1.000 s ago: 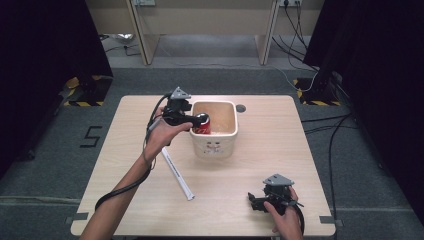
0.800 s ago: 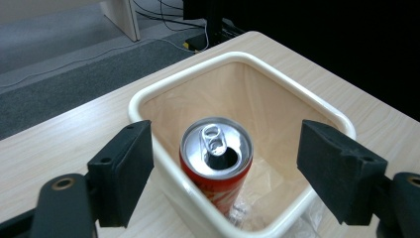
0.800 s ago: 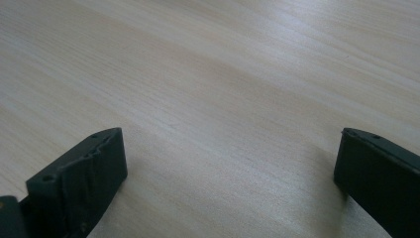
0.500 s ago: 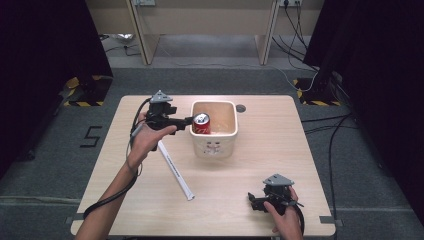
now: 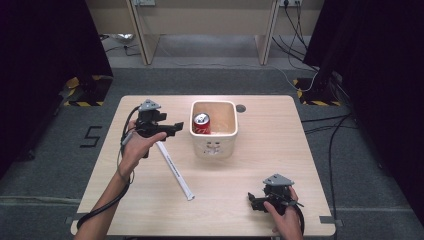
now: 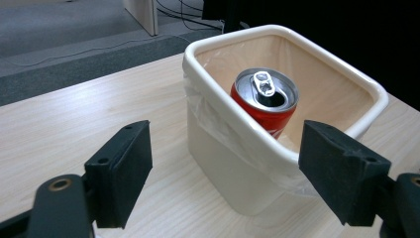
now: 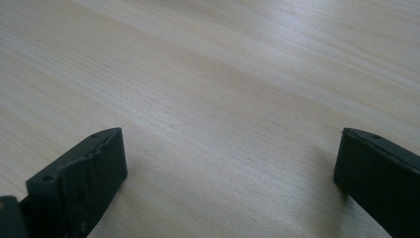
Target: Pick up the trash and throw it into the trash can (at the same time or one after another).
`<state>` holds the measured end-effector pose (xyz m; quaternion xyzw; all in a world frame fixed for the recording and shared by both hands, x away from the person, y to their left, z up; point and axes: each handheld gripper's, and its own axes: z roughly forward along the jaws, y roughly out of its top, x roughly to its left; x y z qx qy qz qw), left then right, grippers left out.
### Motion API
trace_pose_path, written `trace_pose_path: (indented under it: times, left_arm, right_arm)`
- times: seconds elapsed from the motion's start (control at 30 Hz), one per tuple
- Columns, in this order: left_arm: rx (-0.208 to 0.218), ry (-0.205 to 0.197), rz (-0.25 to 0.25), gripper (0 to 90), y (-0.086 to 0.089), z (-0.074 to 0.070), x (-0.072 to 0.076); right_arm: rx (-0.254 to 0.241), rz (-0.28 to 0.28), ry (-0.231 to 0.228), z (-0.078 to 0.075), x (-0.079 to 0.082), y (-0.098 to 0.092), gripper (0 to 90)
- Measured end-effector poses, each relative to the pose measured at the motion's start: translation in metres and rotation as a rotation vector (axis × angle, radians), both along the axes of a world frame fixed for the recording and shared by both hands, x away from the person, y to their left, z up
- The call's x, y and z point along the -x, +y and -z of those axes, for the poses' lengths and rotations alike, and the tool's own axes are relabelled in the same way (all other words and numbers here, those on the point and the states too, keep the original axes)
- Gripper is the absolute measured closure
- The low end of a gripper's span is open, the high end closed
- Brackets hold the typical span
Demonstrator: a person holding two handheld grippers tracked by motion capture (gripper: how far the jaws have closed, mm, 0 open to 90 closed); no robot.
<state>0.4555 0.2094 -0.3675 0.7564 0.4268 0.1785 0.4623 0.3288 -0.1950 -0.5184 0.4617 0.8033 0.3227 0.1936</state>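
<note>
The worktop (image 5: 260, 165) carries a cream bin (image 5: 214, 147) at its far centre. I hold my left tool (image 5: 176, 128) just left of the bin, clear of its rim, jaws wide apart and empty. My right tool (image 5: 254, 199) rests low at the near right edge of the worktop, well apart from the bin, jaws likewise spread with nothing between them. A white tube (image 5: 175, 170) lies flat, left of the bin. The red can (image 6: 265, 101) stands upright inside the bin, against its left wall.
</note>
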Motion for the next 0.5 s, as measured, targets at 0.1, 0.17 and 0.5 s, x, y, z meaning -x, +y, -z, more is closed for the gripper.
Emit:
trace_pose_path:
  times: [0.1,0.17,0.5]
  left_arm:
    - [0.002,-0.005,-0.005,20.6,0.003,0.003,0.003]
    - [0.005,-0.004,-0.010,20.6,0.005,0.006,0.005]
    - [0.032,0.048,-0.015,20.6,0.011,0.042,0.018]
  right_arm:
    - [0.000,0.001,-0.001,0.000,0.000,0.000,0.3]
    - [0.000,0.001,0.000,0.000,0.000,0.000,0.3]
    - [0.000,0.001,0.001,0.000,0.000,0.000,0.3]
